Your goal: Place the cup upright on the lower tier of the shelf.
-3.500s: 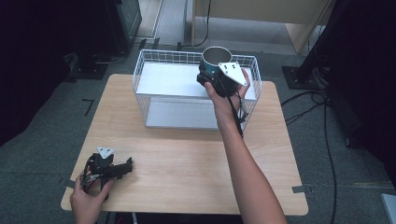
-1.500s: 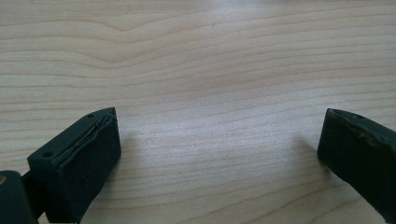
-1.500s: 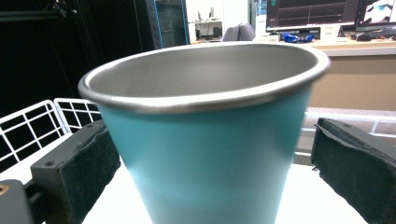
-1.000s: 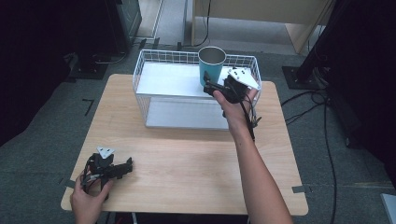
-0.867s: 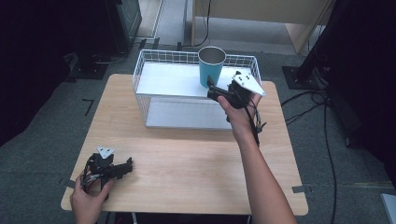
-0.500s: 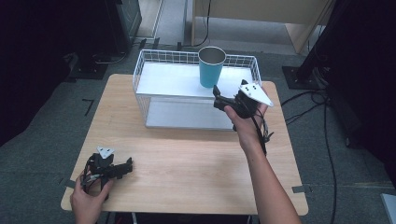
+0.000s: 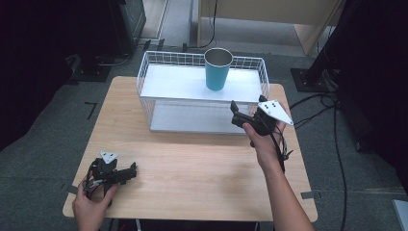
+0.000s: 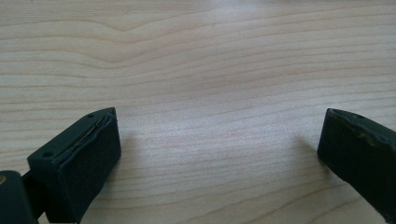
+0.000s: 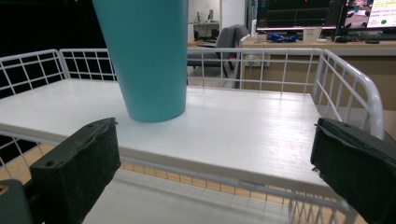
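A teal cup (image 7: 217, 69) (image 9: 147, 56) stands upright on the white upper shelf (image 7: 178, 84) (image 9: 252, 130) of a white wire rack (image 7: 144, 72). My right gripper (image 7: 236, 114) (image 9: 215, 172) hovers open and empty at the rack's front right corner, pointing toward the cup from a short distance. My left gripper (image 7: 129, 171) (image 8: 219, 154) rests low over the wooden table (image 7: 192, 163) (image 8: 210, 70) near its front left corner, open, with bare wood between its jaws.
The rack has a lower white shelf (image 7: 192, 118) and wire side walls (image 9: 345, 88). Cables (image 7: 317, 103) run over the floor to the right of the table. Dark equipment (image 7: 125, 19) stands behind the table's far left.
My right gripper let go of the teal cup, leaving it standing on the upper shelf, and drew back toward the rack's front right corner. The left gripper stayed put.
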### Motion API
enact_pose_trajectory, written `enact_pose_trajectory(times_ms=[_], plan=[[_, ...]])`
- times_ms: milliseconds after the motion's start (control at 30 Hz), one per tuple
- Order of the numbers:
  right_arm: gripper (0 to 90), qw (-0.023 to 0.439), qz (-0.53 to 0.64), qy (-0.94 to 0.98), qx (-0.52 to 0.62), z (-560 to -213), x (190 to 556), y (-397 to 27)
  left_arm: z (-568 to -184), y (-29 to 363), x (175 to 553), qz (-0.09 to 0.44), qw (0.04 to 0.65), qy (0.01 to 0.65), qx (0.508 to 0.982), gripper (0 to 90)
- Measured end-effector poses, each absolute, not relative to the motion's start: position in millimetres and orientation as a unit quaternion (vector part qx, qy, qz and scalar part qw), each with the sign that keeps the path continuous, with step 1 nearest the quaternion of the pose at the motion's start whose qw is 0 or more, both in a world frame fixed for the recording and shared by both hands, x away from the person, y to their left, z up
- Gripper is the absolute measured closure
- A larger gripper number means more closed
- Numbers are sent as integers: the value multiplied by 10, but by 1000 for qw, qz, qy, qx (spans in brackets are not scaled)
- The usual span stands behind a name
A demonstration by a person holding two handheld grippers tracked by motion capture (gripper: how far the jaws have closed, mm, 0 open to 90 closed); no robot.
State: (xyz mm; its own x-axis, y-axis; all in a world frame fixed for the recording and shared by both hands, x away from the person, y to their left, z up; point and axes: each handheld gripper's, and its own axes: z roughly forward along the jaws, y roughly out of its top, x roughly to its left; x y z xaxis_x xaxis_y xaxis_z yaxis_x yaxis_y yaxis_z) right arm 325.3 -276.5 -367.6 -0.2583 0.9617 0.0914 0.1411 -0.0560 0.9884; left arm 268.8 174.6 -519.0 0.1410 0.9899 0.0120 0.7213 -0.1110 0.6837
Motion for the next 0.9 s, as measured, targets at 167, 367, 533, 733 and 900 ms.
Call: enact_pose_trajectory(times_ms=[167,367,533,733,900], plan=[[13,379,540,581,476,-3766,3155,-2815,-5190,1746,2688,245,274,608,704,0],[14,376,537,584,479,-3882,3049,-2874,-5191,1745,2689,246,274,608,703,0],[15,377,533,584,482,-3986,2983,-2937,-5192,1744,2688,245,275,608,703,0],[15,375,529,586,487,-4090,2898,-3013,-5191,1745,2688,245,274,608,704,0],[16,375,524,586,491,-4175,2823,-3074,-5190,1745,2688,245,274,608,704,0]])
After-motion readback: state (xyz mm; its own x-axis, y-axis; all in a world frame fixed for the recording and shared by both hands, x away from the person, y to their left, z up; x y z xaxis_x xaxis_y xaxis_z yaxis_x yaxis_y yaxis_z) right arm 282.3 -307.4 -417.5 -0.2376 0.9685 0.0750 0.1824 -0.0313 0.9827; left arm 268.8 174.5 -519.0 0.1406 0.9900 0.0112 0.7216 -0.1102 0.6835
